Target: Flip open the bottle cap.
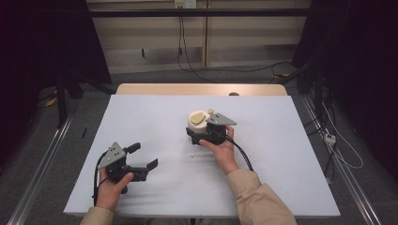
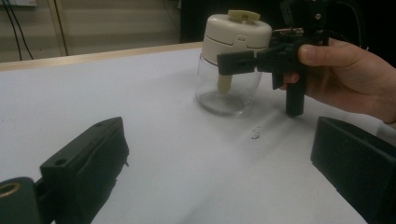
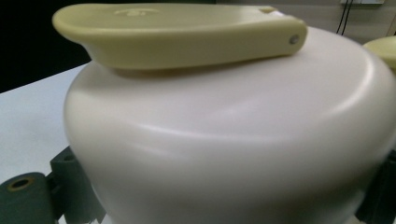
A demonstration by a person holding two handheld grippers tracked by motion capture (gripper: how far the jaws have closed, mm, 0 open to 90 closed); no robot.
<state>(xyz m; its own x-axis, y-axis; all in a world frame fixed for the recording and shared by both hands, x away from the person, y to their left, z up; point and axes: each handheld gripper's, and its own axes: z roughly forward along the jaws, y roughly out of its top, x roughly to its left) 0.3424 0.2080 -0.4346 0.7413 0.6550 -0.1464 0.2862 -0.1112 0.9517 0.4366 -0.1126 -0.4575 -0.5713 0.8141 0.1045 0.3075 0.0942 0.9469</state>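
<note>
Standing upright near the middle of the worktop (image 1: 155, 117) is a small clear glass jar (image 2: 228, 91) with a cream domed lid (image 1: 197, 124), and everything else sits around it. On top of the lid lies a pale yellow-green flap (image 3: 177, 35), flat and hinged at one end, with a second knob (image 1: 210, 111) of the same colour just beyond it.

From the near side of the jar, the person's right hand (image 1: 220, 149) brings the right tongs (image 2: 243, 61) up against it. Their black jaws sit on either side of the lid's lower edge, clamped on the jar just where the cream part meets the glass. In the right gripper view the lid bulges between the two jaws, touching or all but touching them. A grey three-cornered plate (image 1: 220, 120) rides on top of these tongs, and a black cable (image 1: 241, 152) trails back from them along the sleeve (image 1: 258, 197).

Well to the near left of the jar, the left hand (image 1: 112, 187) rests the left tongs (image 1: 142, 155) on the worktop. Their jaws stand wide apart with only bare white surface between them, pointed toward the jar.

A tiny scrap (image 2: 255, 134) lies on the worktop just in front of the jar.
</note>
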